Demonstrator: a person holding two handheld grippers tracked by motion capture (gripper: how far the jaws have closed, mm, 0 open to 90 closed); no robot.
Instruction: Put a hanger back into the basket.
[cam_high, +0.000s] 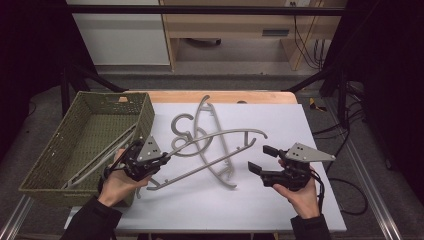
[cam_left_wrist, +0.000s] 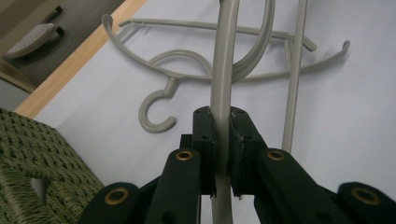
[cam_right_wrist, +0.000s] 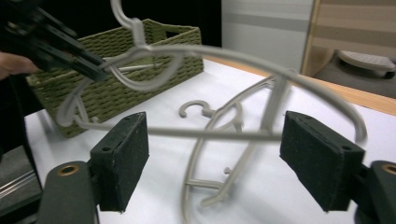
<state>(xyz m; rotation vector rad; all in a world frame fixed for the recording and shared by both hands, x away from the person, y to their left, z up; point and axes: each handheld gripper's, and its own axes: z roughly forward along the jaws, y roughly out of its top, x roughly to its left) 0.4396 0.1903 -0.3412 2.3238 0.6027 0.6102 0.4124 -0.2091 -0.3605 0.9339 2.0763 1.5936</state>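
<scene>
While the left gripper (cam_high: 161, 159) clamps a grey hanger (cam_high: 220, 137) lifted beside the green basket (cam_high: 60, 150), the right gripper (cam_high: 262, 159) hovers with jaws apart above the bench (cam_high: 300, 210).

Grey hanger (cam_high: 215, 145) lifted (tilted), another hanger (cam_high: 210, 135) flat beneath

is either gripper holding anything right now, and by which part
The left gripper is shut on a grey hanger, clamping one of its curved shoulder arms near the hook. The right gripper is open and holds nothing.
</scene>
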